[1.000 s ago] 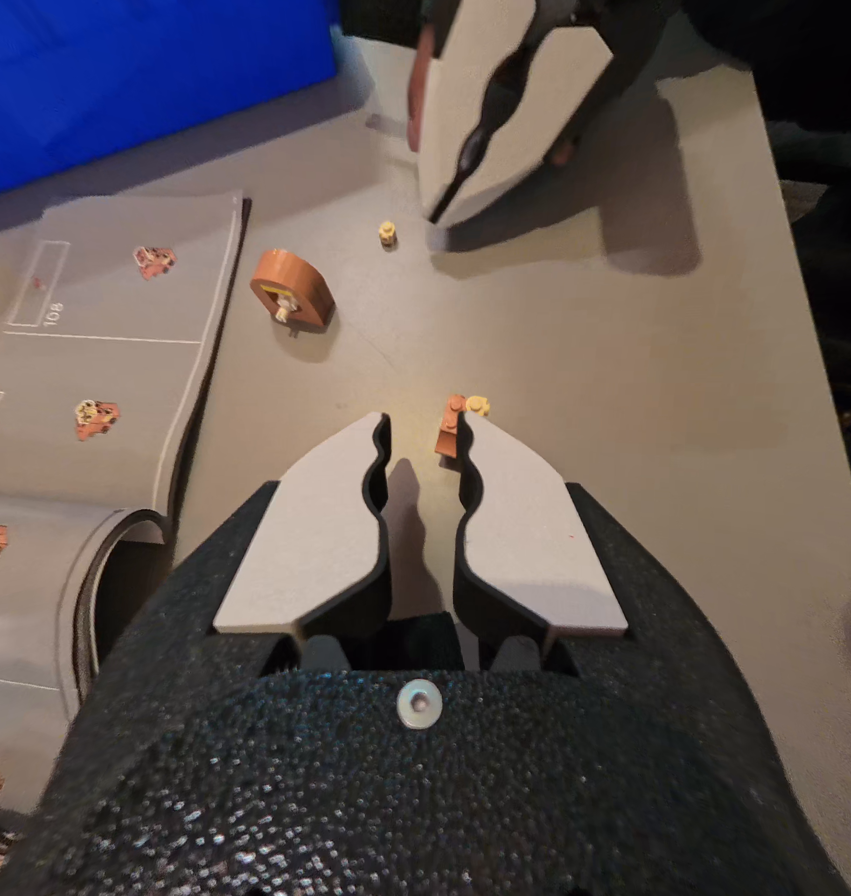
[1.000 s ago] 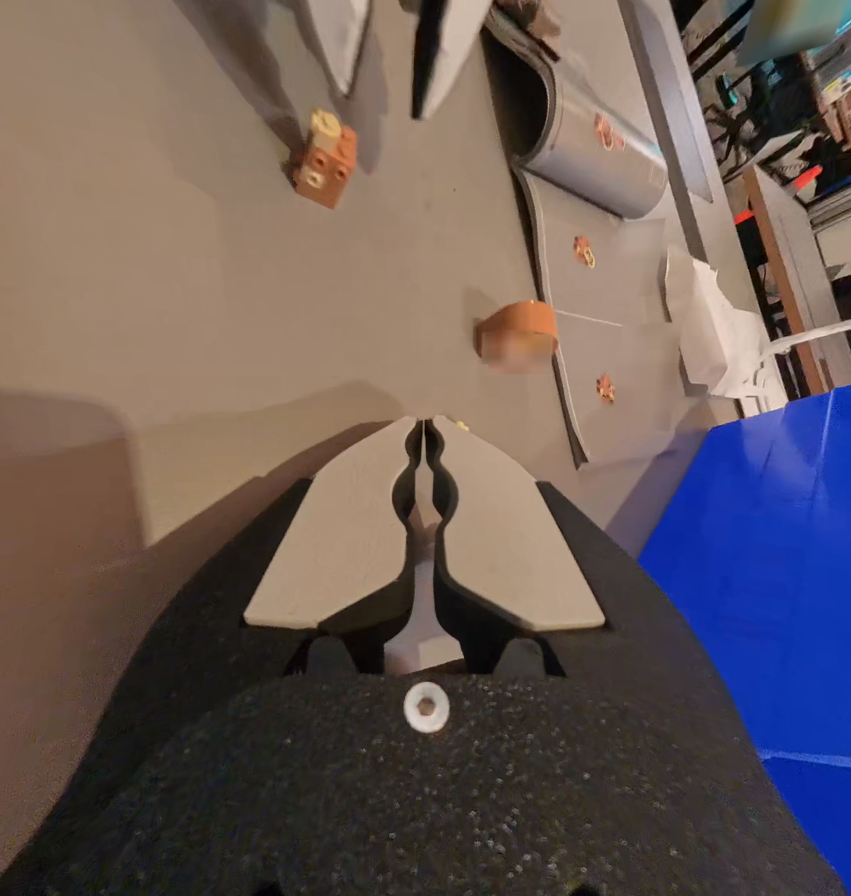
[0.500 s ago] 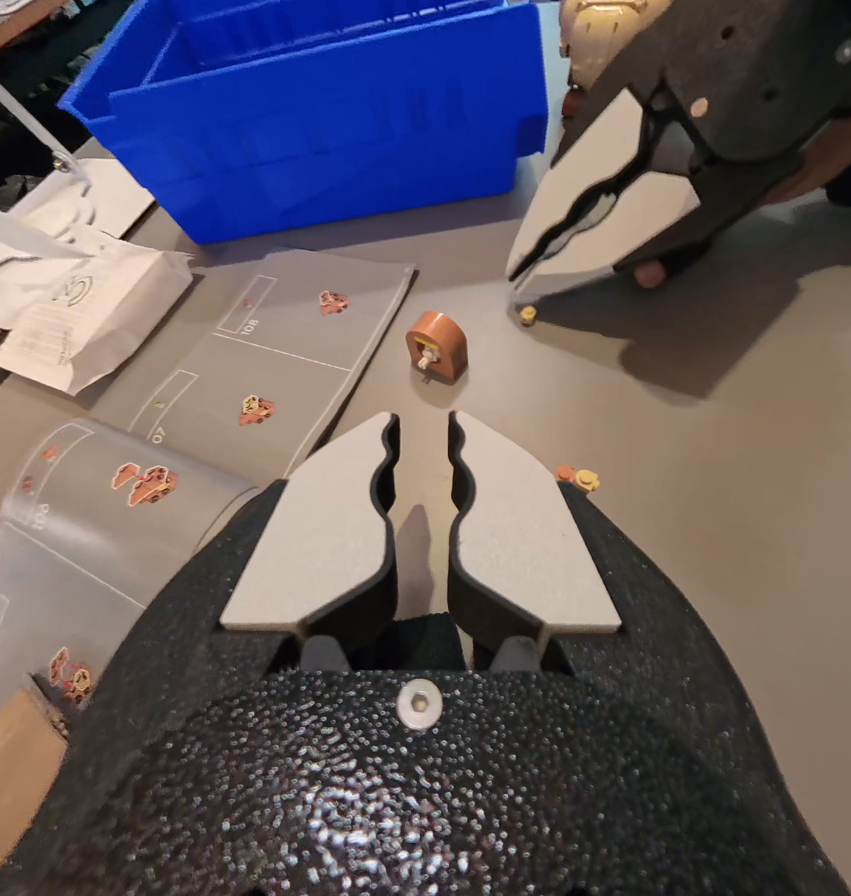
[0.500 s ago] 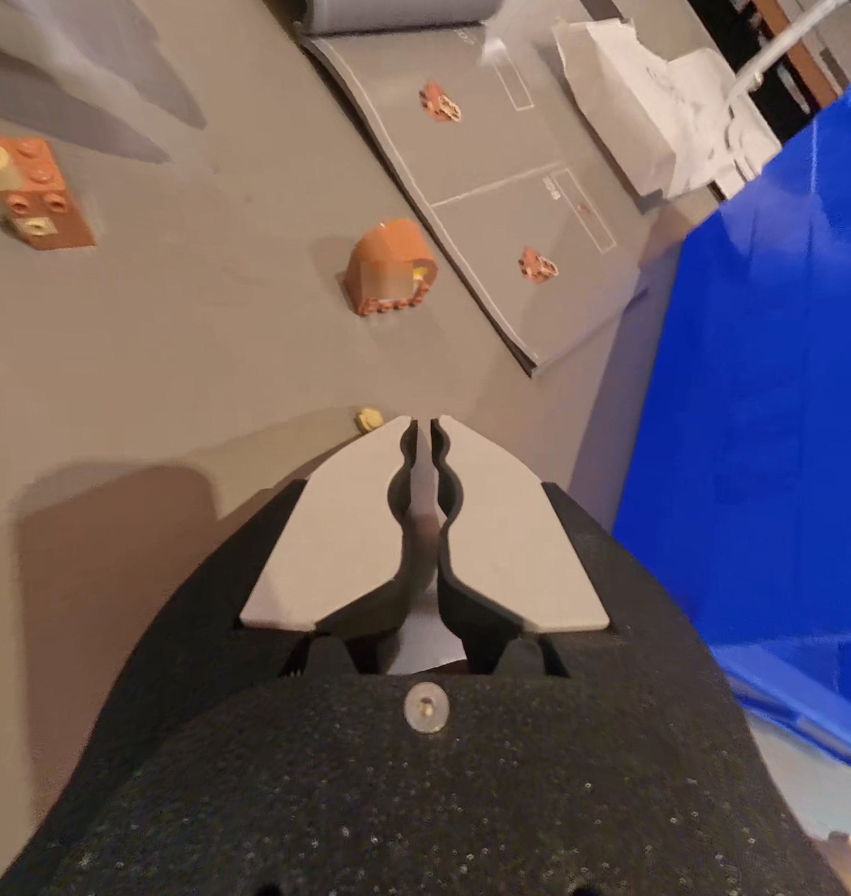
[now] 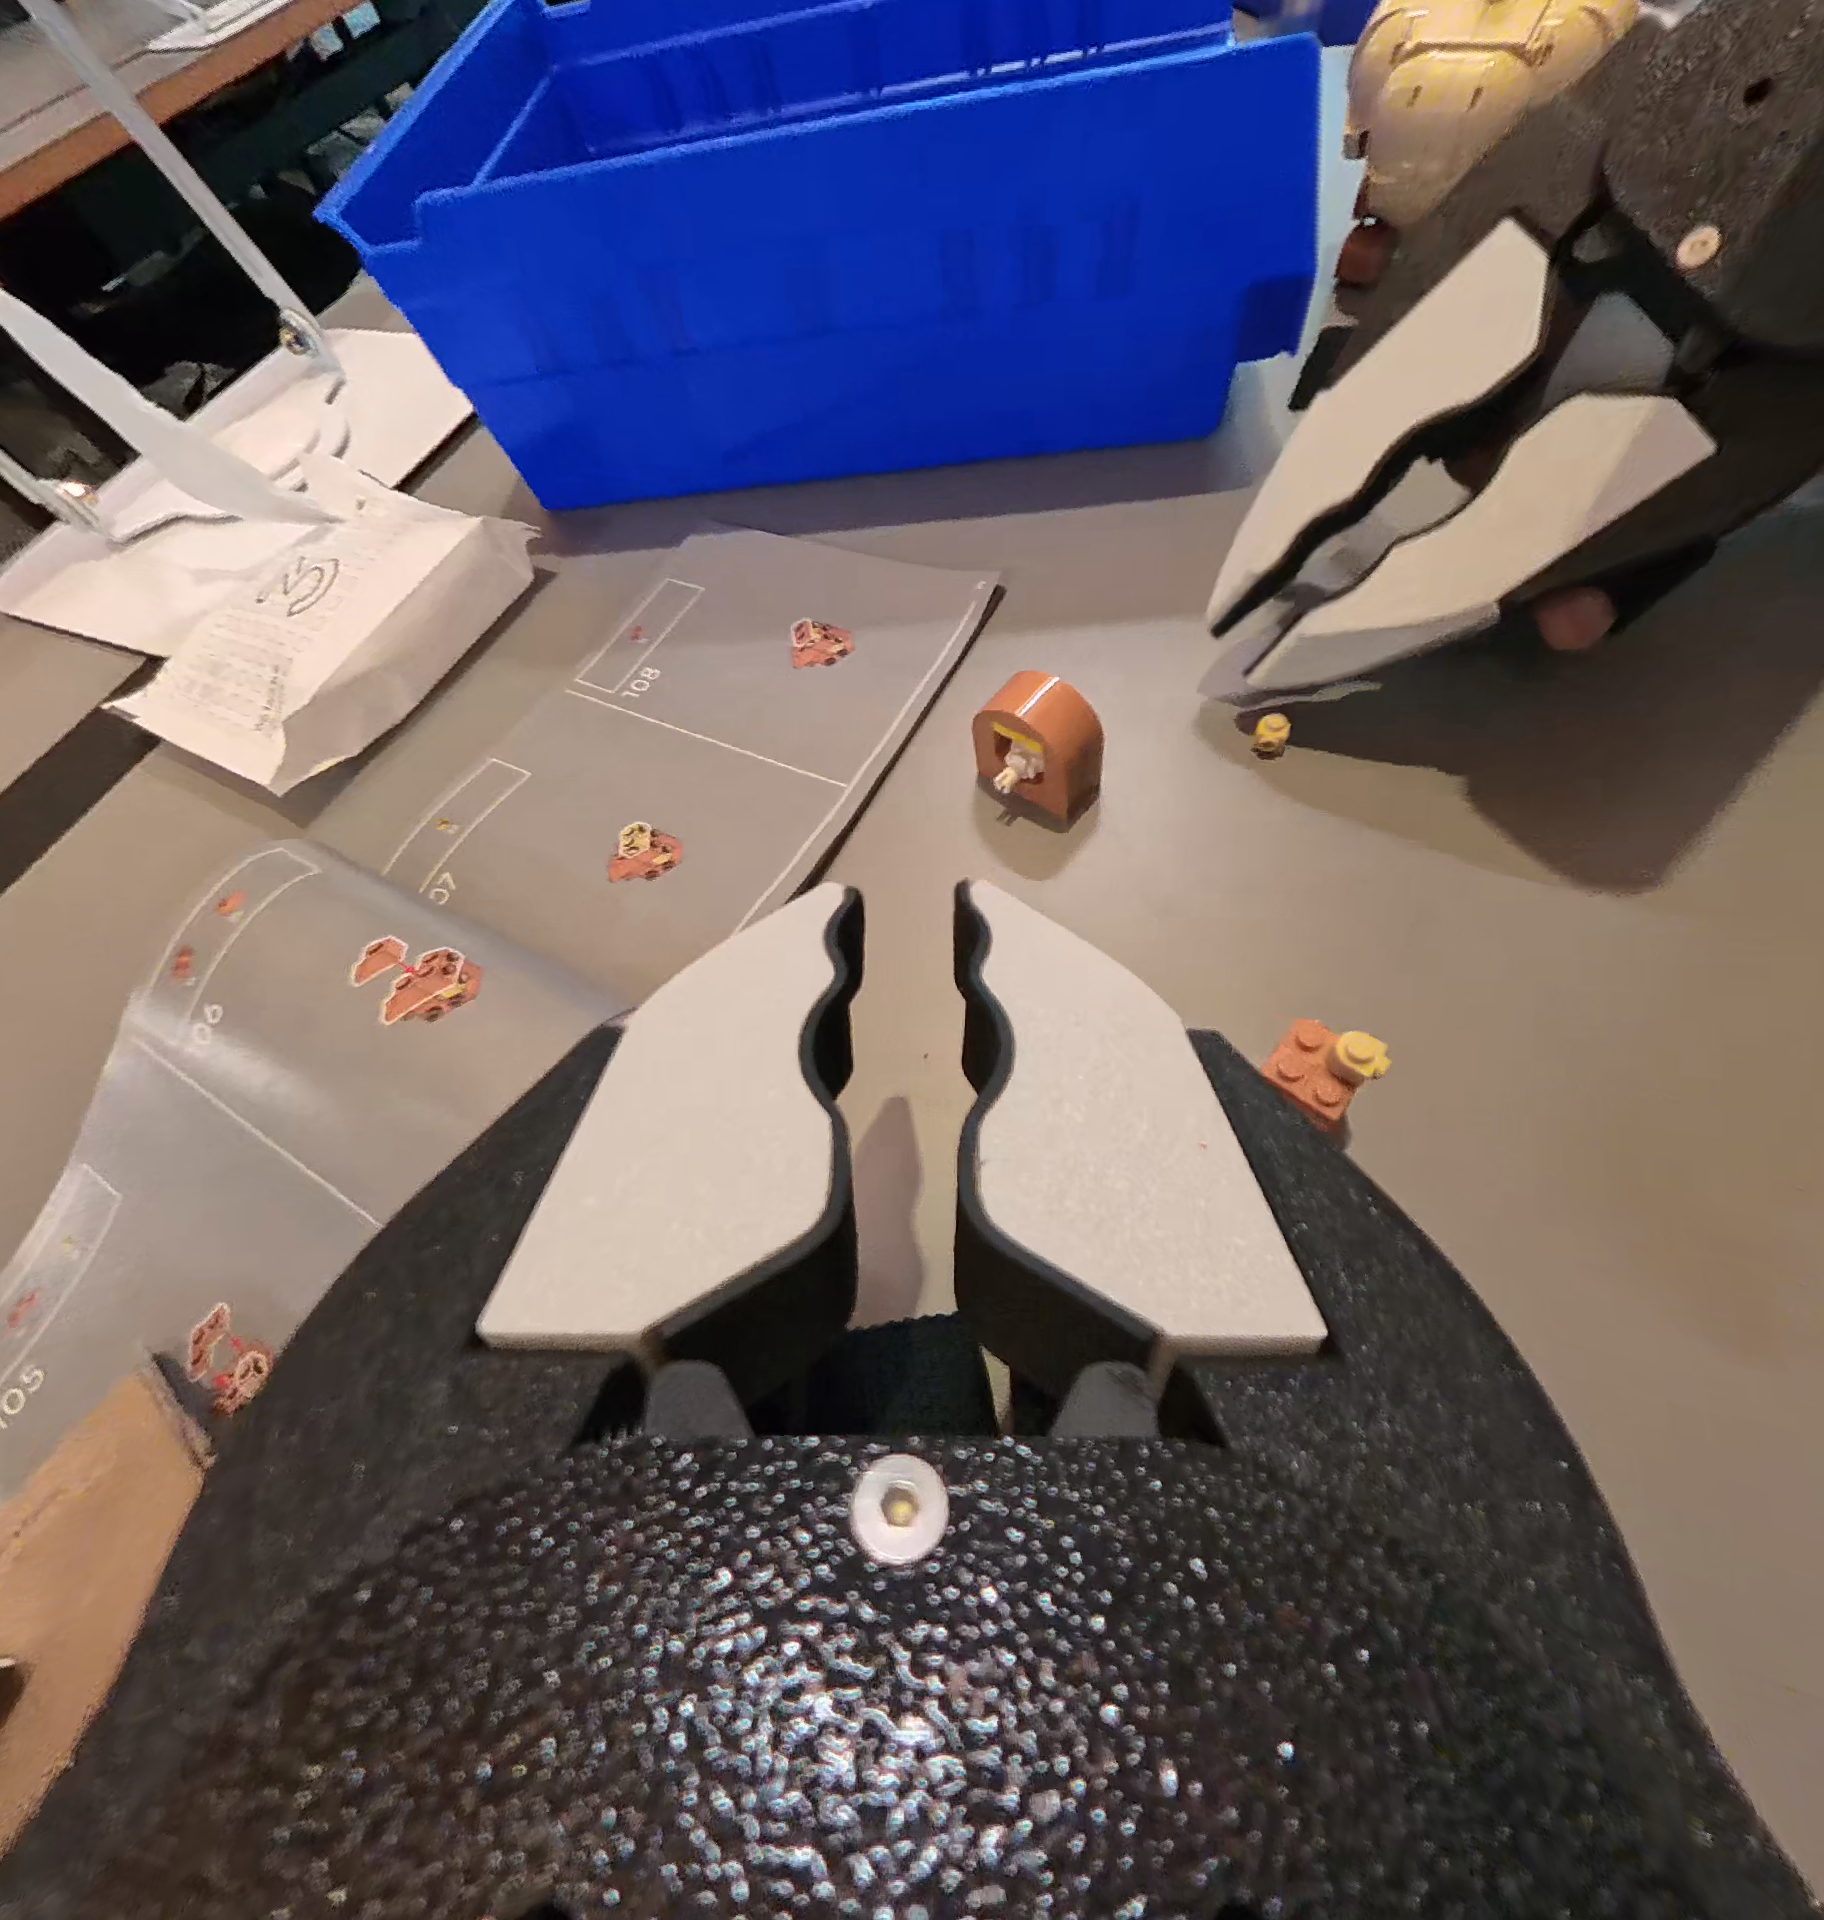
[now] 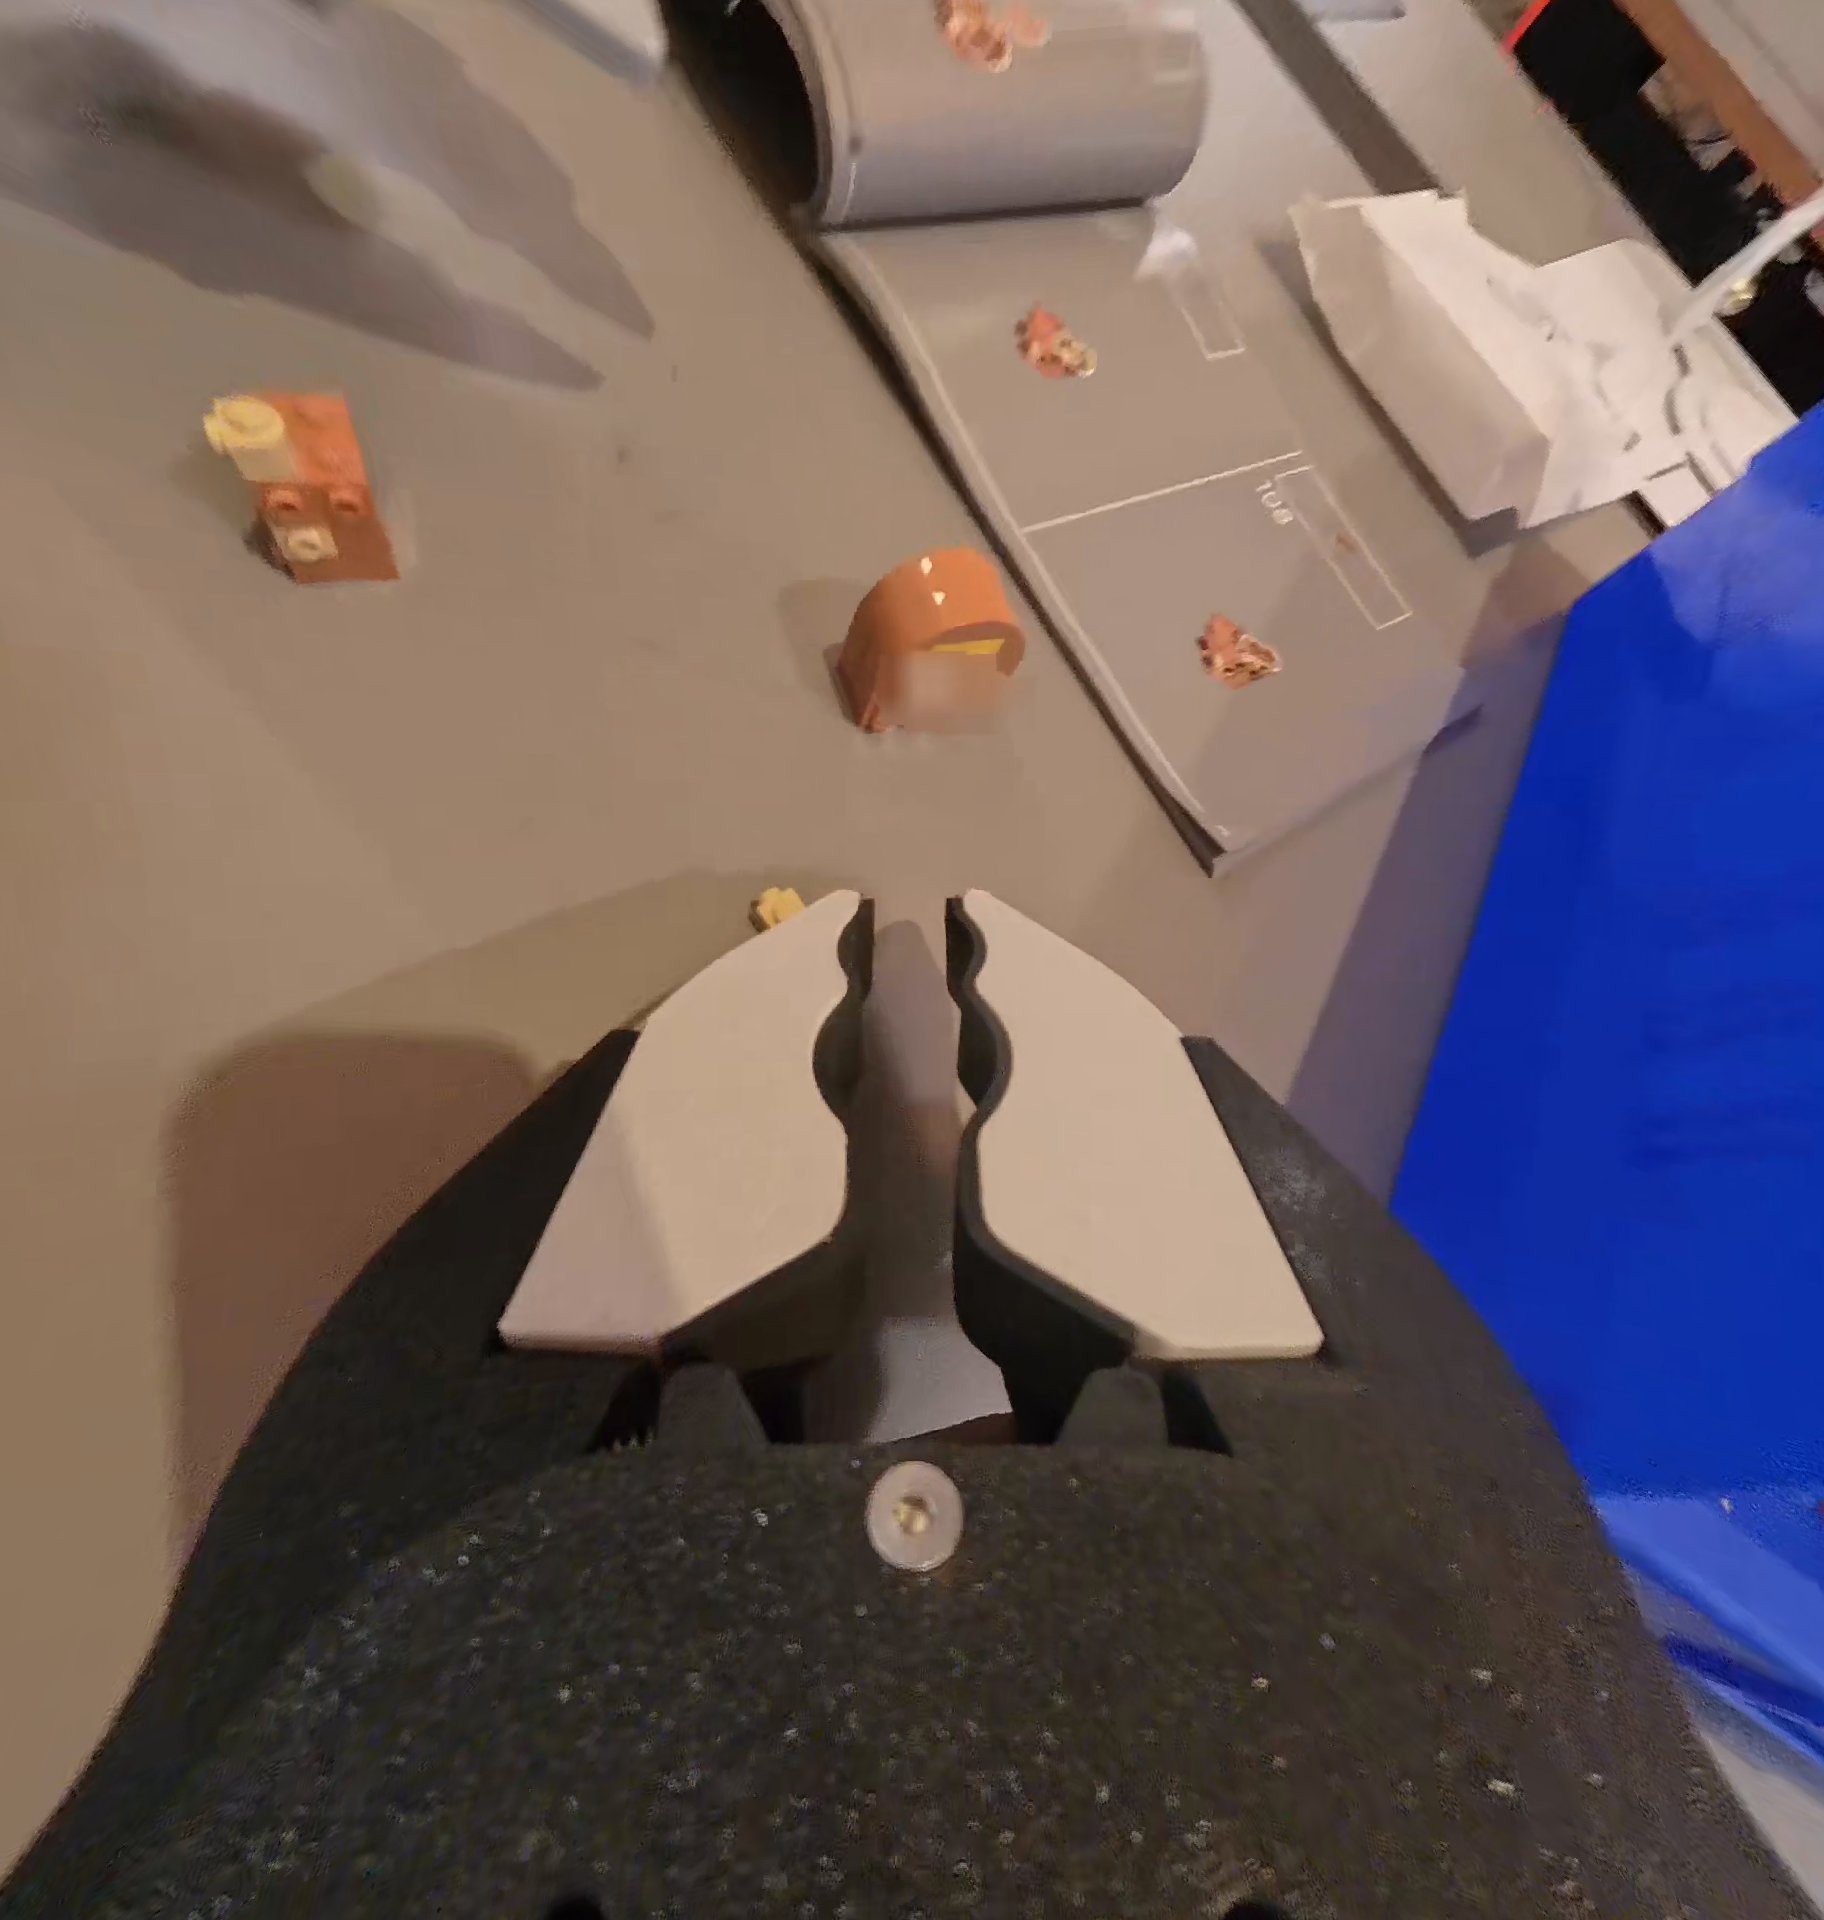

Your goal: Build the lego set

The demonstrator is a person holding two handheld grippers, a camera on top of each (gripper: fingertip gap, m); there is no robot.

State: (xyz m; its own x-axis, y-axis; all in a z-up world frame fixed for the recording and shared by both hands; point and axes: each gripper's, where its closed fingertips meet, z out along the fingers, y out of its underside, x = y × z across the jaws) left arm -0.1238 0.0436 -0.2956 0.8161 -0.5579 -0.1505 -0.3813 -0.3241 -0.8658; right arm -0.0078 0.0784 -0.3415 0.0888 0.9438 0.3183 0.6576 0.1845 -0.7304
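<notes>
both claws are slightly apart and hold nothing, only bare table shows between the pads. my left gripper [image 5: 908, 904] hangs over the grey table [image 5: 1510, 1247], with the brown arched brick [image 5: 1038, 746] ahead of its tips and the small brown plate with a tan stud [image 5: 1326, 1070] just off its right finger. my right gripper [image 6: 903, 904] sits low, with the tiny tan stud piece [image 6: 776, 906] just beside its left fingertip, not between the pads.

handling guess: all rigid, light, glossy plastic. the tan stud is the awkward one: it would likely squirt out or roll unless pinched square across its sides at the very tips. the arched brick looks easier, take it across its flat faces, not the curved top. the plate is thin, so take it by its edges.

the open instruction booklet [image 5: 679, 748], the white paper bag [image 5: 295, 623] and the blue bin [image 5: 835, 291] lie beyond, well apart from both claws.
</notes>
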